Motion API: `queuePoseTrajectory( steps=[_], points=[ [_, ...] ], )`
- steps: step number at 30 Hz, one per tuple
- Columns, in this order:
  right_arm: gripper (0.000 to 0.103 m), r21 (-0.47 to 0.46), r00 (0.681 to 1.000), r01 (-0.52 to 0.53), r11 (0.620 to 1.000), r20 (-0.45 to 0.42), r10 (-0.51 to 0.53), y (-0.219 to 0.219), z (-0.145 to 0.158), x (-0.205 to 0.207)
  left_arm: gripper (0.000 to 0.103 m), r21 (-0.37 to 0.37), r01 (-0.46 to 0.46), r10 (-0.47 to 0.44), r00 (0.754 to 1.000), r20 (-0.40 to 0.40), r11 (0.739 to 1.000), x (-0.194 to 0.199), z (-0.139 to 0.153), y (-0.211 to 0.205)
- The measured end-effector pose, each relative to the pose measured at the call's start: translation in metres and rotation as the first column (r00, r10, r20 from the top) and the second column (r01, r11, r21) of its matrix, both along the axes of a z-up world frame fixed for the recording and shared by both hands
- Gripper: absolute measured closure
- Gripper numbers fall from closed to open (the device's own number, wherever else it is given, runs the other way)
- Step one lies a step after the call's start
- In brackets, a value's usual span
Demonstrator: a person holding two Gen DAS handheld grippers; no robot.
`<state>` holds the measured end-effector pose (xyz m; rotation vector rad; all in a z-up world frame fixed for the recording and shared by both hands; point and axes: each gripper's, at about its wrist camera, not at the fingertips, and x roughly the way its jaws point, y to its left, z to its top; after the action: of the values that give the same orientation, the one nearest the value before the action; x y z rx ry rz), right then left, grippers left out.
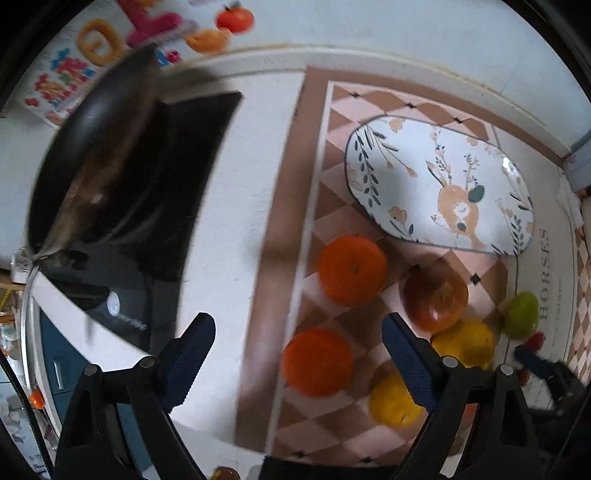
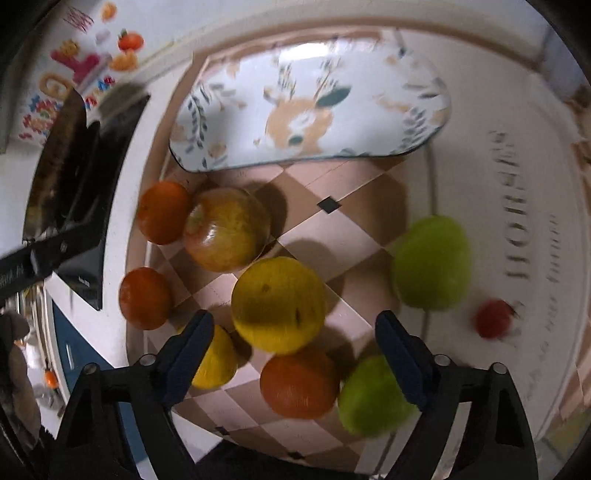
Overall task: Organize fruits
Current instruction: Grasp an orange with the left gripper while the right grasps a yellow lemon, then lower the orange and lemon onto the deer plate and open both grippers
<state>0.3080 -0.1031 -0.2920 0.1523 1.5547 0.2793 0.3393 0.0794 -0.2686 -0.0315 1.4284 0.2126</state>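
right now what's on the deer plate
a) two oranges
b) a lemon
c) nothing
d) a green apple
c: the deer plate shows only its printed pattern, while the oranges, the green apple and the lemon all lie on the checked mat below it.

A white counter [image 1: 236,206] carries a checked pink-and-brown mat [image 1: 295,229] along its right part. At its left edge sits a black hob [image 1: 173,206] with a dark pan [image 1: 92,158] on it. Behind, the pale wall [image 1: 406,26] bears bright stickers [image 1: 99,40]. Below the counter's left edge is a blue cabinet [image 1: 59,365].
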Motion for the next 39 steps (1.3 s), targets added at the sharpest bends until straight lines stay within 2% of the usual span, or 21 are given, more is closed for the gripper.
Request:
queuePoseTrajectory(
  steps=[3, 7, 10, 11, 12, 14, 19, 22, 27, 30, 33, 37, 39],
  points=[
    [0.018, 0.004, 0.998, -0.040, 0.999, -0.043, 0.040, 0.008, -0.019, 0.011, 0.011, -0.039, -0.004, 0.002, 0.999, -0.053, 0.999, 0.023, -0.022, -0.004],
    [0.023, 0.014, 0.994, -0.078, 0.997, -0.075, 0.079, 0.017, -0.029, 0.016, 0.011, -0.071, -0.004, -0.004, 0.995, -0.102, 0.997, 0.038, -0.045, -0.007],
    [0.024, 0.015, 0.992, -0.090, 0.996, -0.090, 0.091, 0.024, -0.034, 0.018, 0.026, -0.107, -0.003, -0.011, 0.991, -0.137, 0.994, 0.043, -0.061, -0.008],
    [0.024, 0.014, 0.990, -0.094, 0.995, -0.102, 0.095, 0.026, -0.038, 0.018, 0.027, -0.142, -0.013, -0.007, 0.990, -0.138, 0.990, 0.043, -0.064, -0.008],
    [0.025, 0.013, 0.990, -0.094, 0.995, -0.107, 0.095, 0.028, -0.040, 0.019, 0.027, -0.156, -0.015, -0.007, 0.990, -0.139, 0.988, 0.044, -0.066, -0.008],
    [0.027, 0.020, 0.989, -0.095, 0.995, -0.116, 0.096, 0.032, -0.045, 0.019, 0.041, -0.176, -0.004, -0.021, 0.990, -0.142, 0.984, 0.044, -0.068, -0.010],
    [0.037, 0.033, 0.989, -0.085, 0.996, -0.116, 0.089, 0.041, -0.055, 0.020, 0.041, -0.150, 0.035, -0.056, 0.988, -0.140, 0.988, 0.042, -0.068, -0.013],
    [0.037, 0.034, 0.990, -0.083, 0.996, -0.109, 0.086, 0.040, -0.054, 0.021, 0.042, -0.163, 0.029, -0.051, 0.990, -0.134, 0.986, 0.037, -0.065, -0.010],
    [0.038, 0.028, 0.993, -0.051, 0.998, -0.101, 0.054, 0.022, -0.040, 0.018, 0.042, -0.137, 0.036, -0.052, 0.992, -0.115, 0.990, 0.016, -0.054, -0.007],
    [0.038, 0.047, 0.995, -0.035, 0.998, -0.093, 0.040, 0.016, -0.022, 0.021, 0.042, -0.170, 0.029, -0.047, 0.993, -0.106, 0.985, 0.008, -0.039, -0.002],
    [0.038, 0.070, 0.999, -0.013, 0.997, -0.043, 0.016, 0.002, 0.010, 0.035, 0.042, -0.204, 0.031, -0.046, 0.997, -0.068, 0.978, 0.001, -0.011, -0.002],
    [0.038, 0.070, 0.999, 0.009, 0.998, 0.041, -0.011, -0.012, 0.036, 0.075, 0.042, -0.242, 0.053, -0.053, 0.999, 0.005, 0.969, 0.019, 0.031, -0.008],
    [0.038, 0.048, 0.997, 0.016, 0.999, 0.074, -0.020, -0.016, 0.034, 0.105, 0.042, -0.251, 0.057, -0.052, 0.998, 0.026, 0.966, 0.045, 0.041, -0.010]
  ],
)
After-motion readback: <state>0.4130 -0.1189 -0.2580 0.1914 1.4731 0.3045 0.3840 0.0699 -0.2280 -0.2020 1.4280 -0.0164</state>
